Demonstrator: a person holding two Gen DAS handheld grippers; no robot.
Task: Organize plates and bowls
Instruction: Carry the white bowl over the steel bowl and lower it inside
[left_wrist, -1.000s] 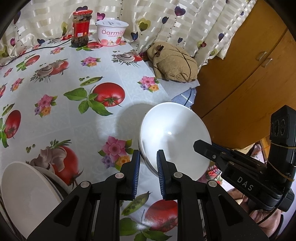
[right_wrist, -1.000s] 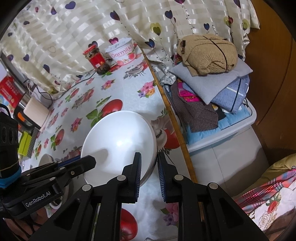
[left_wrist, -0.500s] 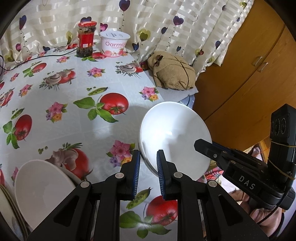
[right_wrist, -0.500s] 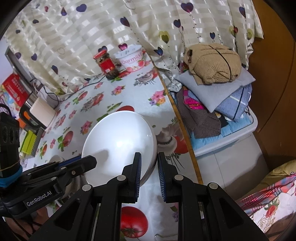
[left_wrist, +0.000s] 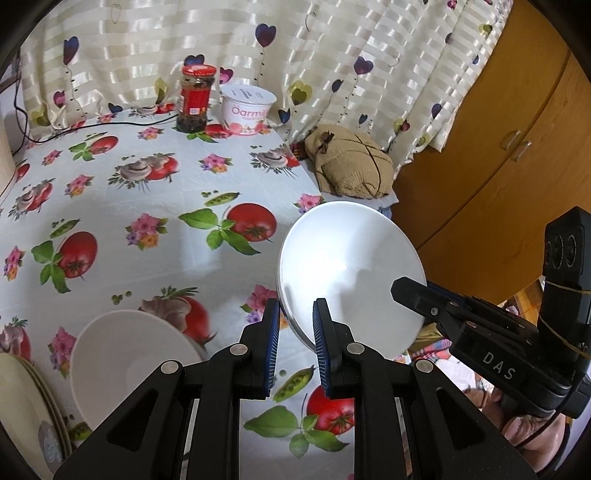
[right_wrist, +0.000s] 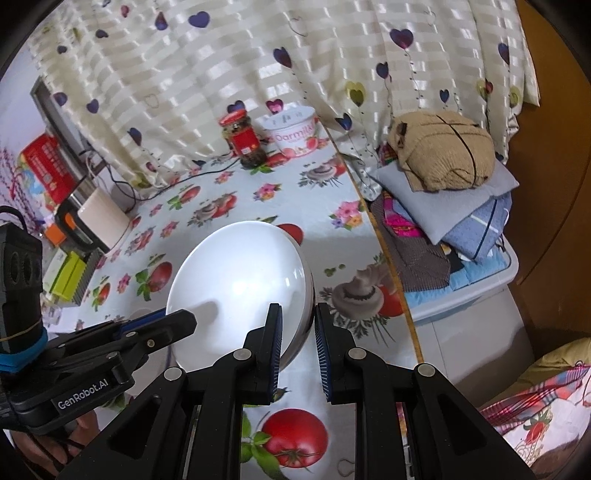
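While both our left gripper (left_wrist: 293, 341) and right gripper (right_wrist: 297, 343) pinch the white bowl (left_wrist: 349, 273) by opposite rims, a stacked bowl (left_wrist: 125, 354) sits near left; jar (left_wrist: 195, 98) and tub (left_wrist: 247, 114) stand far.

"Oarmilk" shows in pink on the white tub (left_wrist: 248, 110) by the curtain. "DAS" is printed on the right gripper (left_wrist: 409, 291), "GenRobot.AI" on the left gripper (right_wrist: 186, 320). Jar label (right_wrist: 246, 139) unreadable.
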